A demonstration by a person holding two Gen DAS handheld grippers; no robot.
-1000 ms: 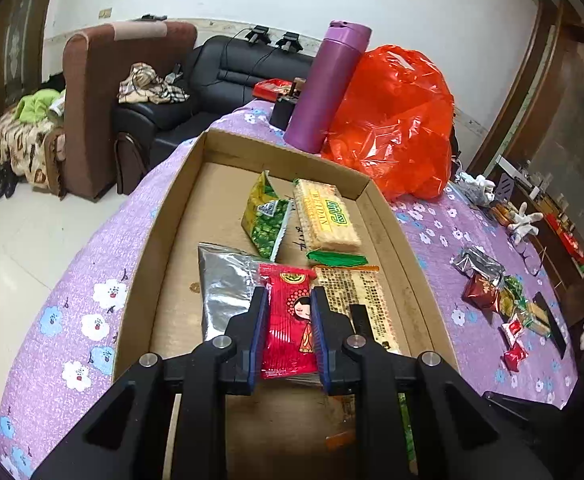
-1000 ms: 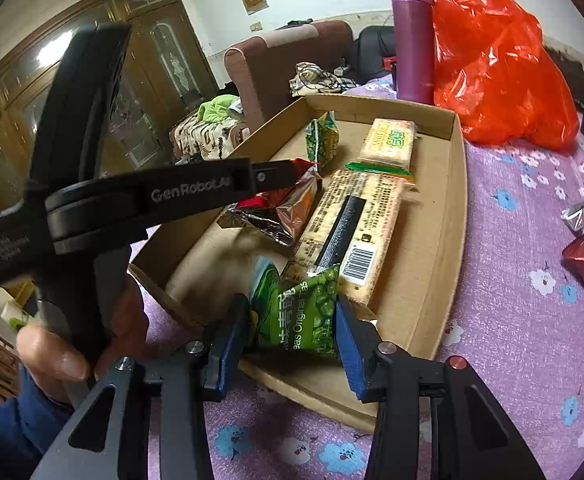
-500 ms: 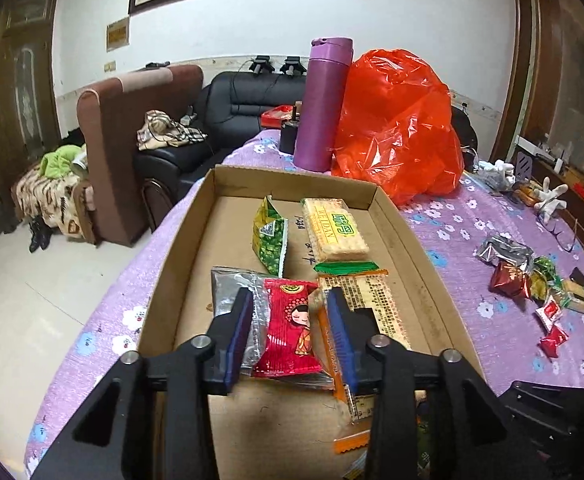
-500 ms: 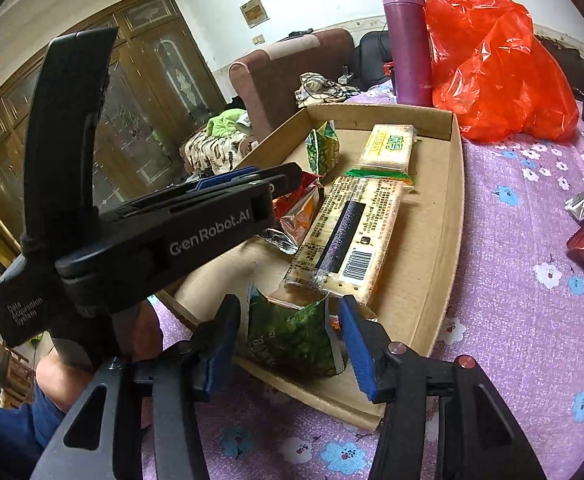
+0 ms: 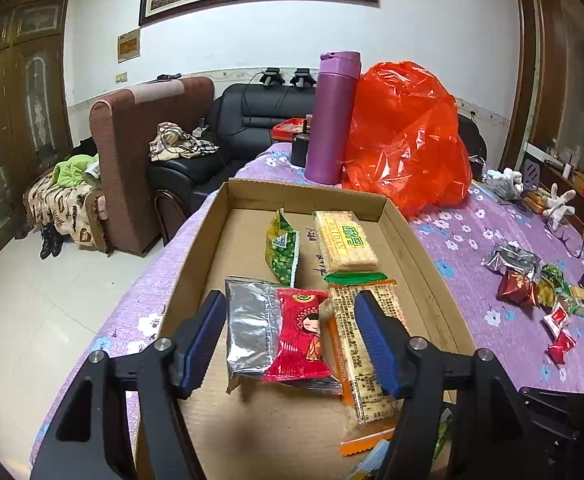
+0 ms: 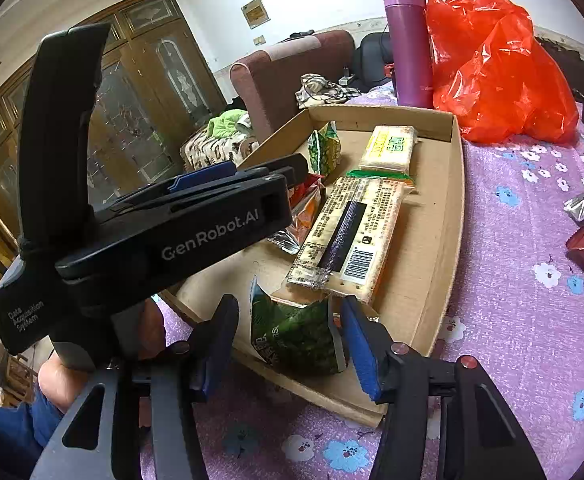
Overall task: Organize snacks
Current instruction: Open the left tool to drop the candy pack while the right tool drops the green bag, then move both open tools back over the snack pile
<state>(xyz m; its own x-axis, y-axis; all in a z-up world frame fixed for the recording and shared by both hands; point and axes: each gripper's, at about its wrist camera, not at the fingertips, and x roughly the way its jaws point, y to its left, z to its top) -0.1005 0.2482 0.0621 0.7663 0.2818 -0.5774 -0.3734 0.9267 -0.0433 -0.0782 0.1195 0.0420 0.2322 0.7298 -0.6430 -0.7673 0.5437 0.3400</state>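
A shallow cardboard tray (image 5: 423, 256) on a purple flowered cloth holds several snack packs. In the left wrist view my left gripper (image 5: 290, 340) is opening. Between its pads, touched by neither, a red packet (image 5: 299, 336) lies on a silver packet (image 5: 248, 328). A long cracker pack (image 5: 365, 344) lies beside them. In the right wrist view my right gripper (image 6: 288, 344) is also opening. A green pea packet (image 6: 299, 332) stands between its pads, leaning on the tray's near wall (image 6: 331, 392), with a gap on the left side. The left gripper's black body (image 6: 172, 232) fills the left of that view.
A yellow cracker pack (image 5: 343, 236) and an upright green packet (image 5: 284, 248) sit deeper in the tray. Behind it stand a purple flask (image 5: 333, 120) and an orange plastic bag (image 5: 407, 136). Several loose snacks (image 5: 531, 280) lie on the cloth at the right. The table edge drops to the floor at the left.
The left jaws went from shut on the red packet to wide apart, leaving it on the silver packet. The right jaws spread wider around the green pea packet, which settled upright.
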